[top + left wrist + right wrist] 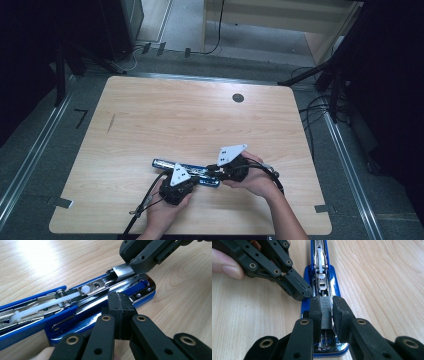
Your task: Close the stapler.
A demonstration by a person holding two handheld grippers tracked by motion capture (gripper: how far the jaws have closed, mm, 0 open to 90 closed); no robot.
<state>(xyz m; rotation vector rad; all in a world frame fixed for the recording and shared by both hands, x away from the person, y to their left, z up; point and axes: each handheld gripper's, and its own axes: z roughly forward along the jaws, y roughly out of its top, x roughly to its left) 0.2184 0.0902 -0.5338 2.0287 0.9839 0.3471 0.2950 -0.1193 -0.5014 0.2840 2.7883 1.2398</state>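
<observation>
Right gripper view: the right gripper (327, 312), jaws part-open, clamps a strip of staples (326, 312) above the open blue stapler (321, 275), lying at the table's (150, 115) 6 o'clock edge. Left gripper (121, 315), jaws closed, presses the stapler's side at 9 o'clock. Loading is in hand; next, the strip likely needs lowering straight into the channel.

Dim high view, dark edges, tabletop glare

I see a blue stapler (186, 171) lying flat on the near middle of my table | opened out, its chrome magazine channel and white pusher rod bared | a silver strip of staples (326, 312) sits over the channel's front end.
</observation>
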